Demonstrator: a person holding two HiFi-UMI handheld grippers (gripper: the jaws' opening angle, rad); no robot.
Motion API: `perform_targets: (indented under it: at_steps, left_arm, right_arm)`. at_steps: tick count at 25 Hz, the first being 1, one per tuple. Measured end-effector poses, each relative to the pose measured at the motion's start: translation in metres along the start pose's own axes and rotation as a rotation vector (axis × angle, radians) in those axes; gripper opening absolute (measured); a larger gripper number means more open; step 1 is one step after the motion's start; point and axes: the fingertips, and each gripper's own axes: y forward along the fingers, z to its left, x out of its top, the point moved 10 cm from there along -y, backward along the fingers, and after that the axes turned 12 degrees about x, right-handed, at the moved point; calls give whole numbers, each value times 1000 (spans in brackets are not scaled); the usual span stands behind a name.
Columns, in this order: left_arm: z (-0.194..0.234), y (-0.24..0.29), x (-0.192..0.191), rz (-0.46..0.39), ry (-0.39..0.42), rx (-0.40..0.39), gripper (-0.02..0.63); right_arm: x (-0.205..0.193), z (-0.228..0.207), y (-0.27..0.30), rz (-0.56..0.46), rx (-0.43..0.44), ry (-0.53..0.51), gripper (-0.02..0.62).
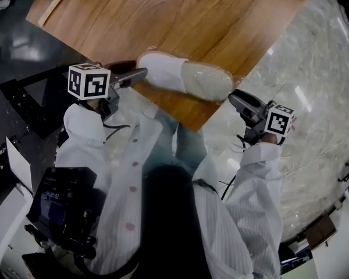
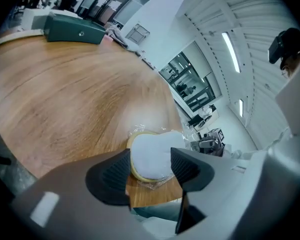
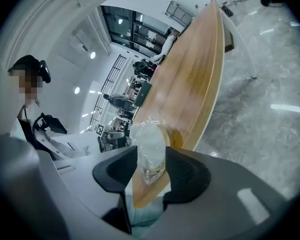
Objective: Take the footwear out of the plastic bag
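A white slipper lies inside a clear plastic bag on the near corner of the wooden table. My left gripper is at the bag's left end, jaws open. In the left gripper view the slipper lies just beyond the spread fingers, with neither pad pressing on it. My right gripper is at the bag's right end, also open. In the right gripper view the crinkled bag shows in the gap between the pads, at the table's edge.
The table corner juts toward the person's white coat. Marble floor lies to the right, dark equipment to the left. A green box sits at the table's far end.
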Motion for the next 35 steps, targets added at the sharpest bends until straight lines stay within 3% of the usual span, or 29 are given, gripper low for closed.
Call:
perform_targets:
  at_steps: [6, 11, 14, 18, 22, 25, 29, 32, 35]
  left_arm:
    - [1, 3, 1, 71, 64, 92, 258]
    - [-3, 17, -4, 157, 26, 13, 252]
    - [-2, 13, -2, 95, -50, -26, 222]
    - [1, 0, 2, -6, -123, -118, 81]
    - [-5, -24, 1, -82, -125, -238, 69]
    - [-22, -49, 2, -135, -96, -377, 67]
    - [-67, -88, 2, -217, 6, -562, 95]
    - [-95, -107, 3, -276, 75, -597, 104]
    - [-107, -120, 5, -323, 95, -559, 93]
  right_arm:
    - [-2, -7, -2, -10, 12, 28, 156]
    - [-4, -9, -2, 1, 13, 31, 133]
    - [-4, -9, -2, 8, 31, 32, 101]
    - [-5, -9, -2, 14, 87, 15, 54]
    - [-13, 6, -4, -8, 167, -1, 38]
    - [-12, 29, -14, -40, 222, -52, 26]
    - [-9, 78, -34, -39, 314, -153, 18]
    - [-5, 106, -38, -35, 350, -231, 18]
    - [-1, 117, -44, -88, 356, -278, 18]
